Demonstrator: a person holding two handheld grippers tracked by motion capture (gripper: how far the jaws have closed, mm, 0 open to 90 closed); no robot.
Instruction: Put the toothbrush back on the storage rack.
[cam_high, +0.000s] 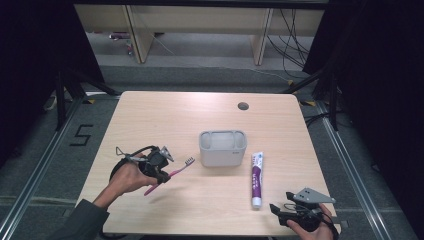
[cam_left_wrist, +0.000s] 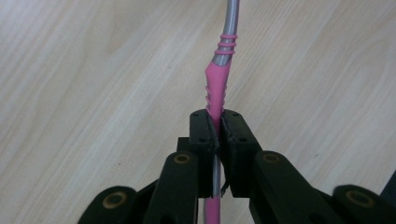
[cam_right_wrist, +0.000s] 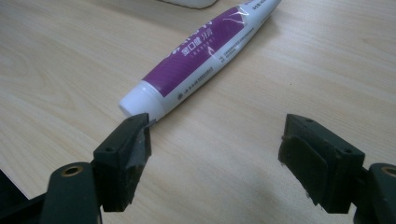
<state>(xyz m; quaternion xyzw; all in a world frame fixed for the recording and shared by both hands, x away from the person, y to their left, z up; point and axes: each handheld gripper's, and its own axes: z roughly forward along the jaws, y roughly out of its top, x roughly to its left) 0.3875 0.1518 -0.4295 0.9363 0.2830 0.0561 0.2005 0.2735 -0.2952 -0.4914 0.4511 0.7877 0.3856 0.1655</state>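
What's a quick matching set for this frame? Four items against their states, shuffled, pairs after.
Items:
1. toothbrush
2. toothpaste tube
3. grey holder
4. right gripper

States:
A. open, near the tube's cap
B. upright at mid-table
C. clamped in the left gripper
D. lying flat on the table

Pairs: 1-C, 2-D, 3-B, 4-A

We saw a pink and silver toothbrush (cam_left_wrist: 215, 88) with dark bristles, a white tube (cam_right_wrist: 196, 58) carrying a purple band and white lettering, a pale grey holder (cam_high: 222, 148), black jaws on both grippers, and a light wood-grain bench (cam_high: 165, 112).
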